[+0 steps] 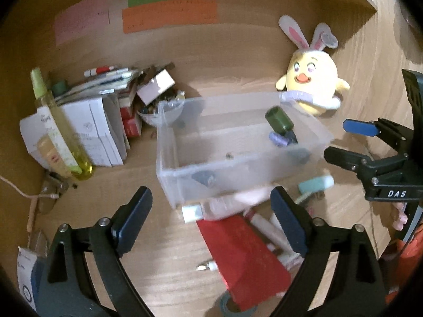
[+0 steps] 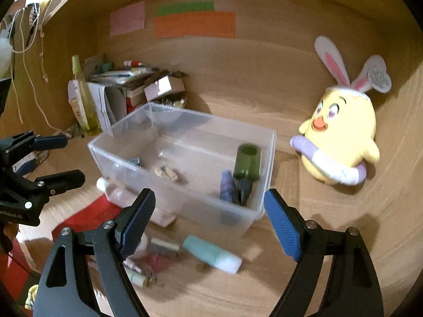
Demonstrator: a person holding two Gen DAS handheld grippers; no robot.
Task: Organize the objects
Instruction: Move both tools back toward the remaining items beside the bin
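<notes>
Clutter lies loose on the bench before the clear bin. Both tools hang wide and empty: left tool, right tool. Best next pick looks to be the mint tube; straddle it across its width, then lift over the bin's near wall.

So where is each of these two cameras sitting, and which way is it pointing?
Left wrist: rides on the left claw, looking forward and down at the clear plastic bin; its own open fingers show, with the right claw at the right edge.
Right wrist: rides on the right claw, facing the same bin from further right; its open fingers show, the left claw at the left.
Both see the bin, the green bottle inside it, the yellow plush chick and the mint tube.
</notes>
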